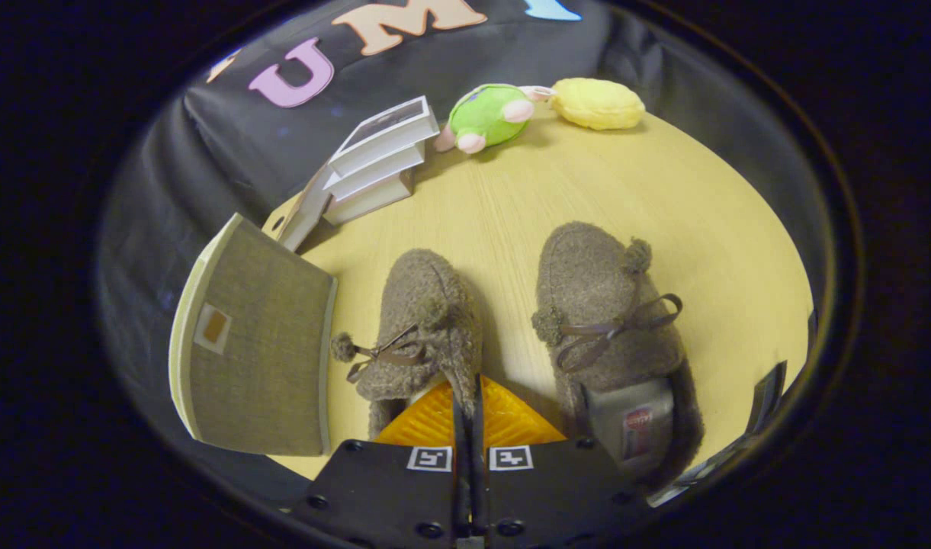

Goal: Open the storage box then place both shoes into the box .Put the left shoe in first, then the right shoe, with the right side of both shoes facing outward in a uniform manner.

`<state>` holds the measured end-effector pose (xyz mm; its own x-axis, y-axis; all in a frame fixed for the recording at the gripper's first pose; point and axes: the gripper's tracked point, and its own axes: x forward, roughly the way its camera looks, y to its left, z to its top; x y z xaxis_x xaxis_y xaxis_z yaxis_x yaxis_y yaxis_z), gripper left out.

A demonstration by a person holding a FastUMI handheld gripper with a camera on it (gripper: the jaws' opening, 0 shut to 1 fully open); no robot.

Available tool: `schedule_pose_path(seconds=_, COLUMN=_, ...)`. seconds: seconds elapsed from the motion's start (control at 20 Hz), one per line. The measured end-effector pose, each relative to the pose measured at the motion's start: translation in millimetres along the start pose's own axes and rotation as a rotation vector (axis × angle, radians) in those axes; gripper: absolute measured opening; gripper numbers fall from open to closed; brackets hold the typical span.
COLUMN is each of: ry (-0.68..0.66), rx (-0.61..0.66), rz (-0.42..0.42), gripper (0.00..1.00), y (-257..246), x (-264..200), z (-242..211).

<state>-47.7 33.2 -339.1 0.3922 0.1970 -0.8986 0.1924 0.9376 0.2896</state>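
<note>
Your tongs (pixel 469 393) are pinched tight on the heel rim of the left shoe (pixel 423 328), fingers nearly together with the fuzzy collar between them. Keep that squeeze firm and lift straight, since it's a soft edge that could slip. Right of that shoe sits its partner, the right shoe (pixel 606 313), free on the tabletop (pixel 701 221). Left of it stands the storage box (pixel 255 343); swing there gently, right side facing outward.

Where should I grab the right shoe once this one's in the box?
Judging by its pose, take the right shoe by the heel-side collar, coming from above and behind: its opening faces the tool, toe pointing away. The tool is shut on the left shoe, pinching its collar edge the same way.
</note>
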Motion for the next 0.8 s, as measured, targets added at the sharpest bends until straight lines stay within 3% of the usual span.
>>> schedule_pose_path(seconds=0.25, ry=-0.014, rx=0.098, rz=0.031, gripper=0.04, y=17.1, x=-30.9, z=11.7)
schedule_pose_path(seconds=0.8, ry=-0.121, rx=0.127, rz=0.113, gripper=0.04, y=104.7, x=-111.9, z=54.3)
